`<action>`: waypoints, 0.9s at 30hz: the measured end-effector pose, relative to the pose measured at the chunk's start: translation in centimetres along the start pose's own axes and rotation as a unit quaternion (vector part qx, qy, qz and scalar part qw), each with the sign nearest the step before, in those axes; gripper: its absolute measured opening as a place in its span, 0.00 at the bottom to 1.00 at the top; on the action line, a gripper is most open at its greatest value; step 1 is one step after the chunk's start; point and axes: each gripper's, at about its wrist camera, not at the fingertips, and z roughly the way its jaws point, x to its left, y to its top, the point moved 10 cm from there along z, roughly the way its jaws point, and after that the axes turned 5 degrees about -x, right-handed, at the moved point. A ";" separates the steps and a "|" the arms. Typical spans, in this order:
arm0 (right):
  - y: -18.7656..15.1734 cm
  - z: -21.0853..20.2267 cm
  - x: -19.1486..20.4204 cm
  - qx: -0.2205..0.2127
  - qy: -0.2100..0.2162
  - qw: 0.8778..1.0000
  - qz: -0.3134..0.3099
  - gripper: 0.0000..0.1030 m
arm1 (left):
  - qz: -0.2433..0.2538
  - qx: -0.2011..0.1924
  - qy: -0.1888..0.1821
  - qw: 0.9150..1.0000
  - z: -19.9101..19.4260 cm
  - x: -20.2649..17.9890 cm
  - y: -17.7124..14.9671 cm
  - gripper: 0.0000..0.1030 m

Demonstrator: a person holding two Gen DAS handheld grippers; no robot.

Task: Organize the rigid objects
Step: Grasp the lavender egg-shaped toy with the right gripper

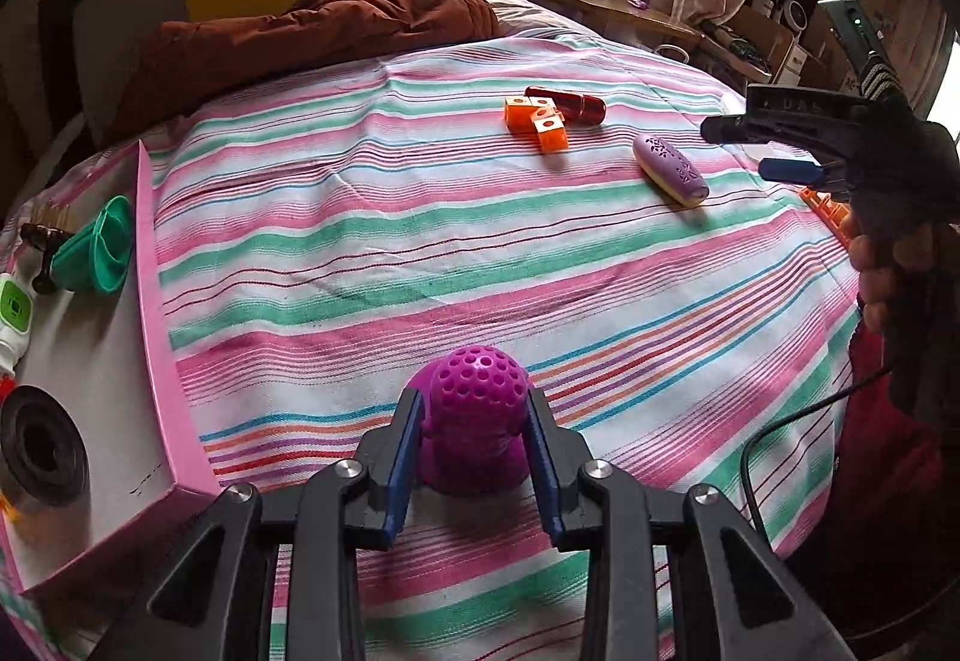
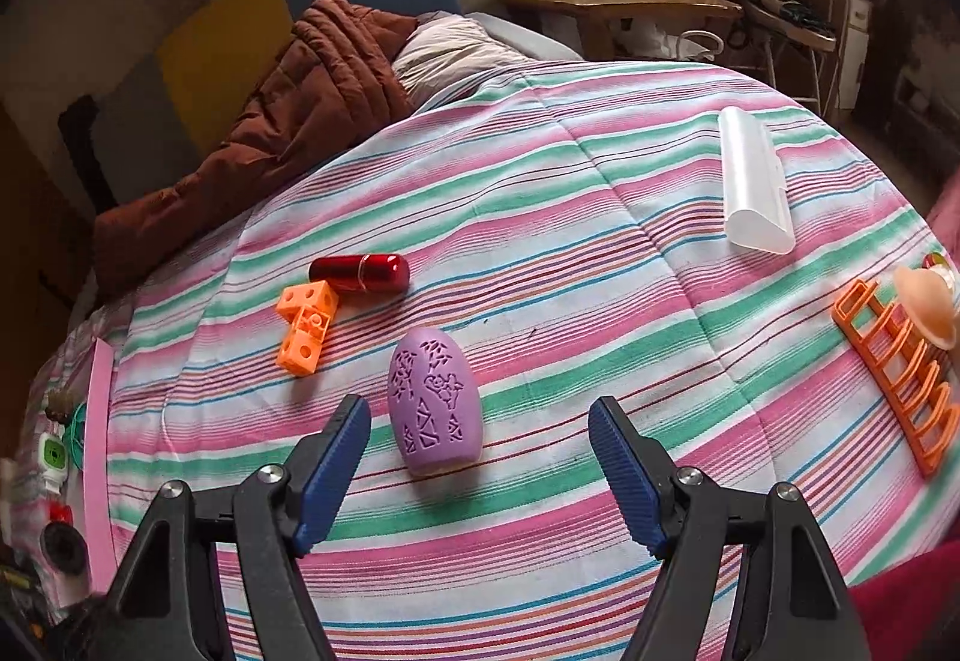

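Our left claw (image 1: 471, 424) is clamped on the purple holed ball (image 1: 477, 391); our right claw (image 2: 480, 457) is spread, lilac egg (image 2: 435, 409) lying between its fingers.

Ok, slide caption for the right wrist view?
Open right hand-held gripper poised over lilac patterned oval case on striped bedsheet.

one magenta perforated toy (image 1: 477, 409), one lilac pod (image 2: 433, 407), one red capsule (image 2: 360, 272), perhaps three orange cubes (image 2: 305, 325).
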 end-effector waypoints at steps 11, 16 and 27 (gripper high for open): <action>-0.7 5.6 2.6 0.080 -0.014 0.992 -0.096 0.74 | -0.006 0.010 0.000 1.000 0.4 0.1 -0.4 0.32; -2.4 5.7 3.6 0.100 -0.028 0.983 -0.151 0.43 | -0.019 0.008 0.004 1.000 0.1 1.0 -0.5 0.32; -8.5 1.4 6.6 0.104 0.032 0.972 -0.206 0.44 | -0.039 -0.042 0.018 0.998 -4.8 2.2 1.8 0.32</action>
